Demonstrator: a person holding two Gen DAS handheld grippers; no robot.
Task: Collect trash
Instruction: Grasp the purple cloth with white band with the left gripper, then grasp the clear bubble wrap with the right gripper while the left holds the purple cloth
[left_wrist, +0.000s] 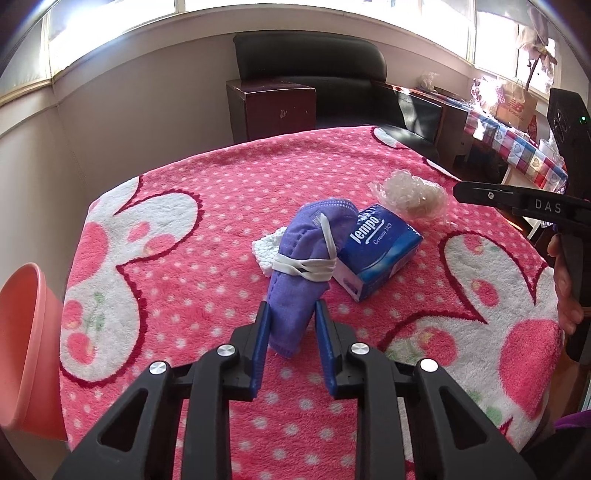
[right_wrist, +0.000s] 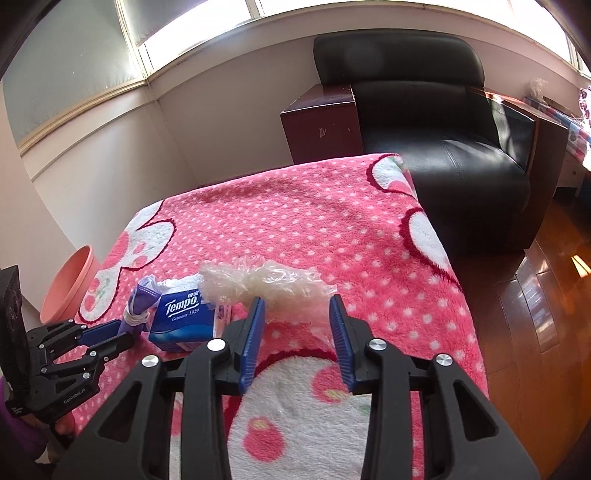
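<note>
A rolled purple face mask bound with white straps lies on the pink blanket, its near end between the blue fingers of my left gripper, which is open around it. A blue Tempo tissue pack lies beside it, with a white tissue behind. A crumpled clear plastic wrap lies further right. In the right wrist view the plastic wrap sits just ahead of and between the fingers of my open right gripper. The tissue pack and mask are to its left, at the left gripper.
A pink plastic bin stands off the table's left edge; it also shows in the right wrist view. A black leather armchair and a dark red cabinet stand behind the table. Wooden floor lies to the right.
</note>
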